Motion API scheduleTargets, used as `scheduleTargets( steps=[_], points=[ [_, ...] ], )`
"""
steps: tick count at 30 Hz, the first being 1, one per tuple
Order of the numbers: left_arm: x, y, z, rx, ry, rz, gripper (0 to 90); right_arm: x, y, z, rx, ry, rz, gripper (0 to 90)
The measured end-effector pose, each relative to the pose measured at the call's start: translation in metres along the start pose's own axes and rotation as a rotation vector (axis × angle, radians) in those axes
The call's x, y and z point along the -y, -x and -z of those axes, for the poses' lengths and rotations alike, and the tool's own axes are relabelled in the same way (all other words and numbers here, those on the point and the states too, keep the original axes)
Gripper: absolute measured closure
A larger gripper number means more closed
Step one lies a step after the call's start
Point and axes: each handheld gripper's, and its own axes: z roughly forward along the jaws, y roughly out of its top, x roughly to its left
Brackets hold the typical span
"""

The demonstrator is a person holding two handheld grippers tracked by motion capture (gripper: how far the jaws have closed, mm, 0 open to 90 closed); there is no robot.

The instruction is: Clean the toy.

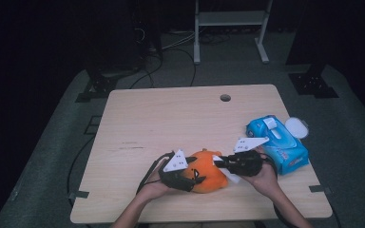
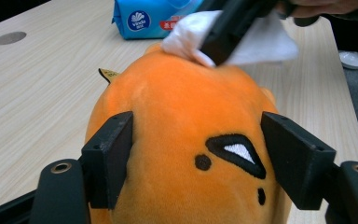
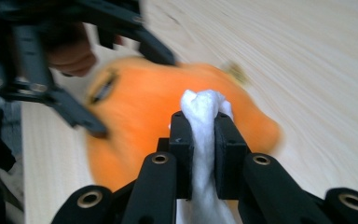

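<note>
Plush toy [image 1: 208, 172] sits between our grippers. Left gripper [image 2: 196, 158] clasps its sides. Right gripper [image 3: 204, 135], clamping a tissue [image 3: 205, 109], touches the toy's far top.

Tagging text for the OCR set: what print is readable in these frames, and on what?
"Vinda": round logo on the blue tissue pack, left gripper view.
Red label beside that logo: too small to read.
Print on the pack's side in the high view: blurred.
Small tag on the orange plush toy: unreadable.
</note>
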Motion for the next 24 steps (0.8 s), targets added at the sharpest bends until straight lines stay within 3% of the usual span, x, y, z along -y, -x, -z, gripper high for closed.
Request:
scheduleTargets(
  steps=[2,7,12,14,17,24],
  points=[
    [0.000,0.001,-0.001,0.010,-0.003,-0.008,28.8,0.002,0.004,0.002,0.005,0.004,-0.021,79.3],
    [0.001,0.001,0.000,0.019,-0.007,-0.017,28.3,-0.009,-0.007,-0.004,0.000,0.012,0.014,79.3],
    [-0.008,-0.005,0.008,0.029,-0.001,0.026,16.9,-0.003,-0.013,-0.009,-0.006,0.003,0.005,79.3],
    [-0.006,-0.004,0.009,0.034,-0.022,-0.020,22.6,-0.004,-0.018,-0.008,-0.005,0.001,0.027,79.3],
    [-0.003,-0.004,0.010,0.038,-0.033,-0.021,29.3,-0.001,-0.016,-0.004,-0.011,0.003,0.023,79.4],
    [0.003,-0.012,0.010,0.048,-0.019,-0.001,31.4,0.013,0.002,0.003,0.009,-0.027,-0.035,79.4]
  ],
)
